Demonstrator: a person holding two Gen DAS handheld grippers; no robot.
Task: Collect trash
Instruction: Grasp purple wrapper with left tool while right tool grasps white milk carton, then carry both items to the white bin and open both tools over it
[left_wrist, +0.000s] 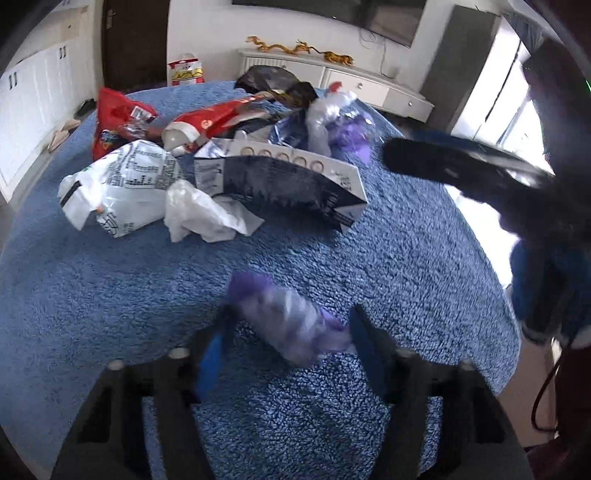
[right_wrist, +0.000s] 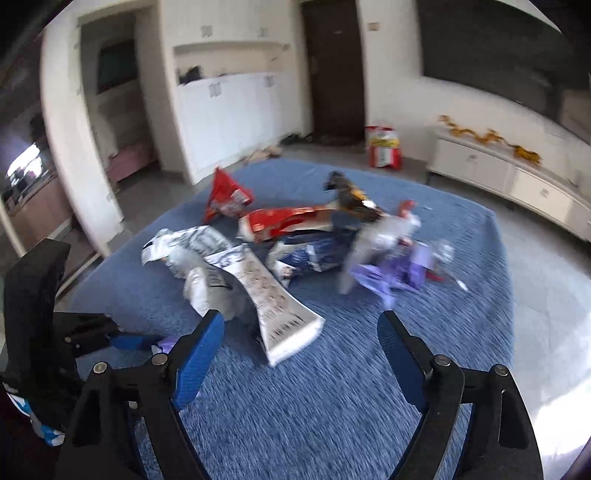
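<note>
Purple wrapper sits between the fingers of the left tool, on the blue rug; whether the pads press it yet, blur hides. Right tool gapes with nothing in it, just short of the grey carton. Beyond the carton the whole heap remains: white bag, red packets; collecting has barely begun.

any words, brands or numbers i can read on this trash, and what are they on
None can be read as words.
White plastic bag: black print, too blurred.
Flattened carton: a row of round marks and a barcode, text too small.
Red snack bag: label illegible.
Red and white bag by the door: yellow band, lettering too small.
</note>
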